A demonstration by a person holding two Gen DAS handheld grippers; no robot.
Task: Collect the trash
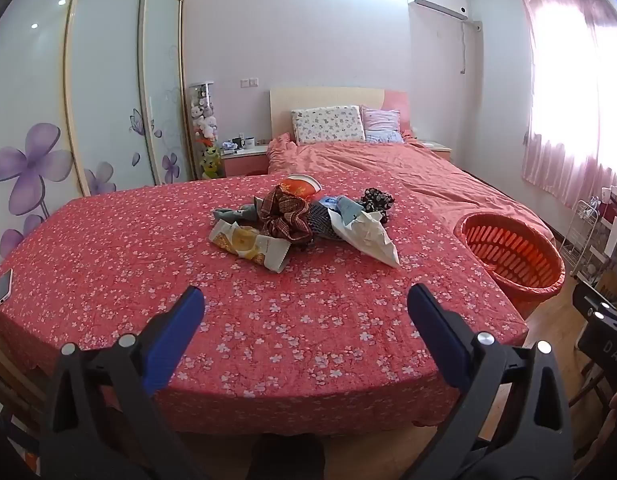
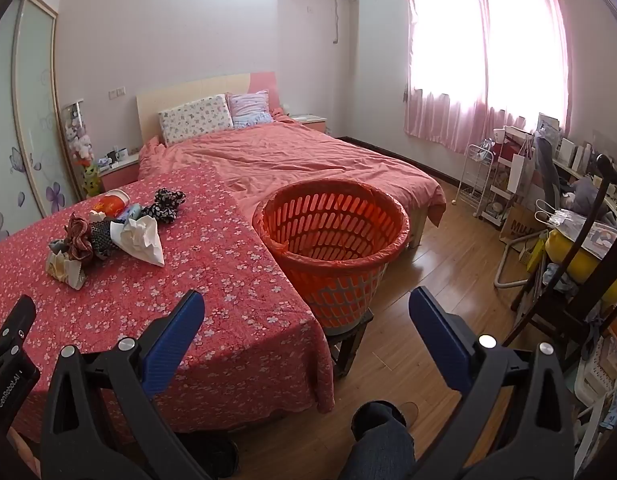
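Observation:
A heap of trash and cloth lies mid-table on the red floral tablecloth (image 1: 148,248): a yellow-white snack wrapper (image 1: 250,246), a white crumpled bag (image 1: 368,234), a red paper cup (image 1: 300,186), a blue packet (image 1: 336,204), and scrunchies, one brown plaid (image 1: 286,216) and one black floral (image 1: 376,200). In the right wrist view the wrapper (image 2: 64,270) and white bag (image 2: 142,240) show at left. An orange slotted basket (image 1: 512,252) (image 2: 332,240) with a liner stands at the table's right edge. My left gripper (image 1: 304,300) hangs open over the near table, well short of the heap. My right gripper (image 2: 304,300) is open beside the basket.
A phone (image 1: 2,288) lies at the table's left edge. Behind the table is a bed with a pink cover (image 2: 300,160). The basket rests on a dark stool (image 2: 348,344). Wood floor (image 2: 440,256), a chair (image 2: 580,280) and cluttered shelves are at right. A person's leg (image 2: 382,436) is below.

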